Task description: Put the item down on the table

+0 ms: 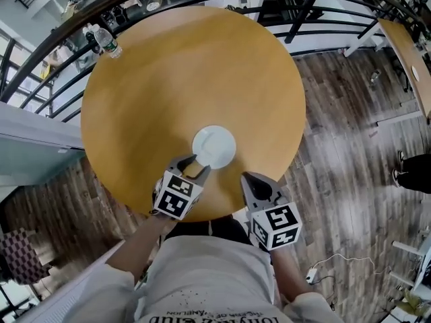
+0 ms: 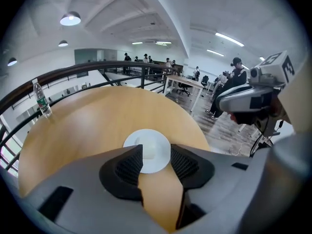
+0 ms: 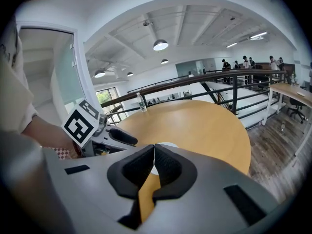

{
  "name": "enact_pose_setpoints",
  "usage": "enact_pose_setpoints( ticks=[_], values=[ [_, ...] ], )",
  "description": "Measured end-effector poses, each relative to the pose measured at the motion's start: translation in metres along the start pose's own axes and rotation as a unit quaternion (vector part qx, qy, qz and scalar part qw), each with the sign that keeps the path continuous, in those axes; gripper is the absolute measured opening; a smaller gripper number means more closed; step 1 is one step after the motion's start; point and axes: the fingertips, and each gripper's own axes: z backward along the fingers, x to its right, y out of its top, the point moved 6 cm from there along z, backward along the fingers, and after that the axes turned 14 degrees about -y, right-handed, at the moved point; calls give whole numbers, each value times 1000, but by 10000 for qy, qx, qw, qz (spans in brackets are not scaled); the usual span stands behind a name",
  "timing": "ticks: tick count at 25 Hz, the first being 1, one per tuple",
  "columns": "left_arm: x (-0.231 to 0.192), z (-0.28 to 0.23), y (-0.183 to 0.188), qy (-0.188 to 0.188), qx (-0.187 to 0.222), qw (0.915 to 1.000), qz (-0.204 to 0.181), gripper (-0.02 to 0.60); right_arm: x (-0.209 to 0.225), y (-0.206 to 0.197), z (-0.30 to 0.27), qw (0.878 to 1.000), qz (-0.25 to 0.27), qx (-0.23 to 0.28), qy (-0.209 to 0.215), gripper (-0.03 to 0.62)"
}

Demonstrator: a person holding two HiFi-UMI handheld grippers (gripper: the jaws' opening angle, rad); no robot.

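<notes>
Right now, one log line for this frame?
left gripper: open, tips by plate rim | right gripper: shut, empty, at table edge | plate: on table | bottle: upright, far edge

One surface (image 1: pixel 188 79) bore one white plate (image 1: pixel 214 147) and, at its far-left edge, one water bottle (image 1: pixel 106 42); one left gripper (image 1: pixel 195 164) and one right gripper (image 1: pixel 248 179) were counted.
</notes>
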Motion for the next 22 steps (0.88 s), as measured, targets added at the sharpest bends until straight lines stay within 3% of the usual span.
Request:
enact_pose_setpoints(
  ticks=[9,17,22],
  values=[
    [29,63,-25,1,479,9983,331,54,-33,4,24,9999,76,98,98,25],
    [53,85,-28,-268,724,9967,266,23,-51,-2,32,9996,105,154,220,25],
    [64,94,-32,-29,469,9986,-232,23,-57,0,34,9994,91,141,295,25]
  ],
)
